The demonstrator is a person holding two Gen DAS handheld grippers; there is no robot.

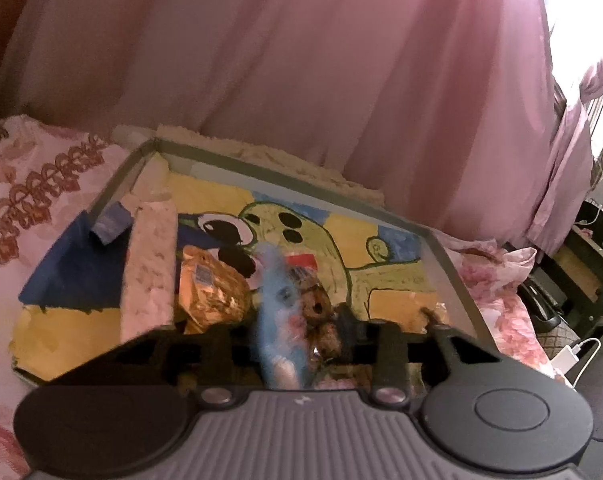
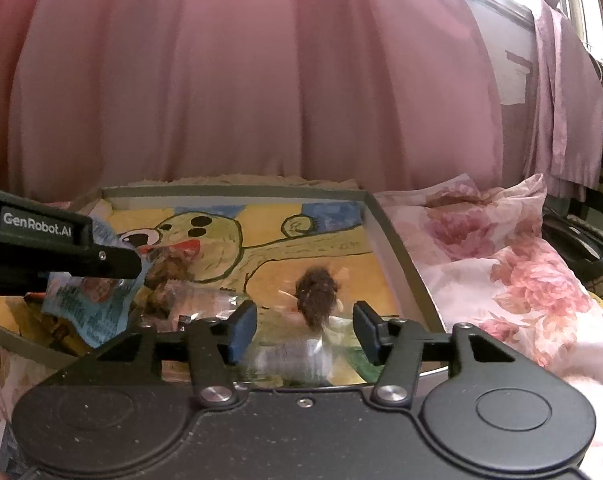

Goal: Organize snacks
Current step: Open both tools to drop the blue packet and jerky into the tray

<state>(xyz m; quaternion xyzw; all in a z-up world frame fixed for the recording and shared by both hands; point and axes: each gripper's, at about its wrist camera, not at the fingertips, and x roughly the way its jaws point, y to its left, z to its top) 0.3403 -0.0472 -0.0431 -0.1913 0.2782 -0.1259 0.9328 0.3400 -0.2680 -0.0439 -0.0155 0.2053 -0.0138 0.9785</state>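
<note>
The tray [image 1: 449,256] on the bed holds all snacks seen, loosely piled, so sorting is judged approx. half done. A blue packet [image 1: 279,300] is pinched by the left gripper [image 1: 301,320]; right gripper [image 2: 305,330] jaws are spread w/ a clear-wrapped brown snack [image 2: 315,294] between, ungrasped.

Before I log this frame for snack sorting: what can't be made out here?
- Print on the blue packet: motion-blurred in the left wrist view.
- Left gripper finger tips: hidden behind that packet.
- Near end of the clear packet holding the brown snack: cut off by the right gripper body.
- Gold packet label: too small.
</note>
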